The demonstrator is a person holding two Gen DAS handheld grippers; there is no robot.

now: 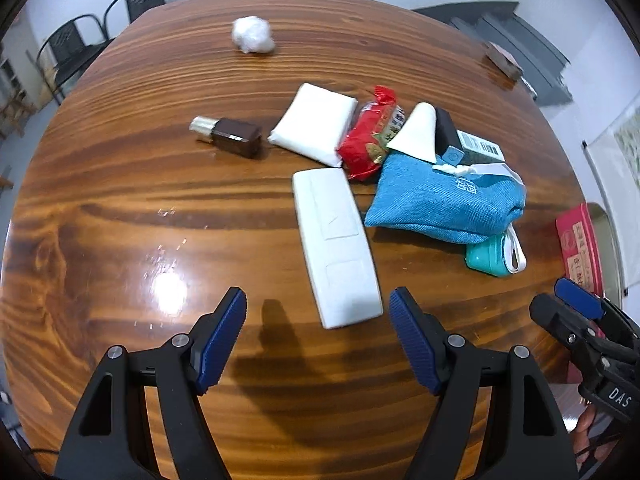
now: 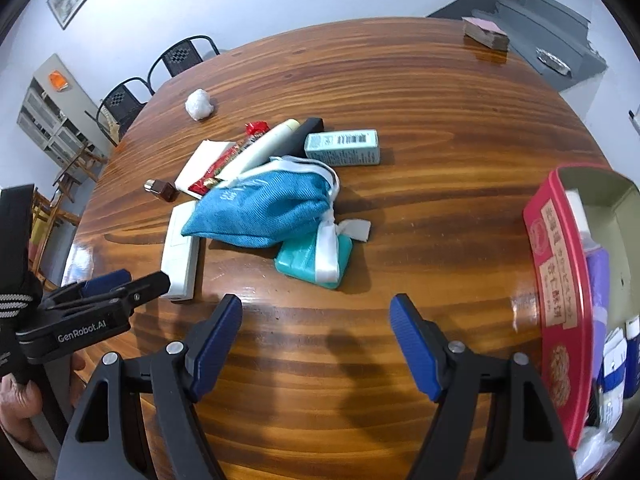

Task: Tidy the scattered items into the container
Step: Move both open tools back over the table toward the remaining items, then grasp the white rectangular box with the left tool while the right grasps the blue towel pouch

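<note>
Both my grippers are spread wide, nothing held. My left gripper (image 1: 318,340) hangs low over the table (image 1: 120,220), w/ the white remote (image 1: 334,248) just ahead, its near end roughly btwn the fingertips. My right gripper (image 2: 316,344) faces bare wood, teal case (image 2: 316,258) beyond it, half under the blue pouch (image 2: 264,210). The red tin (image 2: 560,280) sits at my right, already holding a few things. Further out: red snack pack (image 1: 370,136), white tissue pack (image 1: 314,124), brown bottle (image 1: 232,134), mint box (image 2: 342,147), then the white wad (image 1: 252,36) far back. Risks, I'd guess: remote is flat and slick, so pads could skid off its edges; pouch ribbon drapes over the case, so lifting either may drag the other; bottle could roll if nudged
</note>
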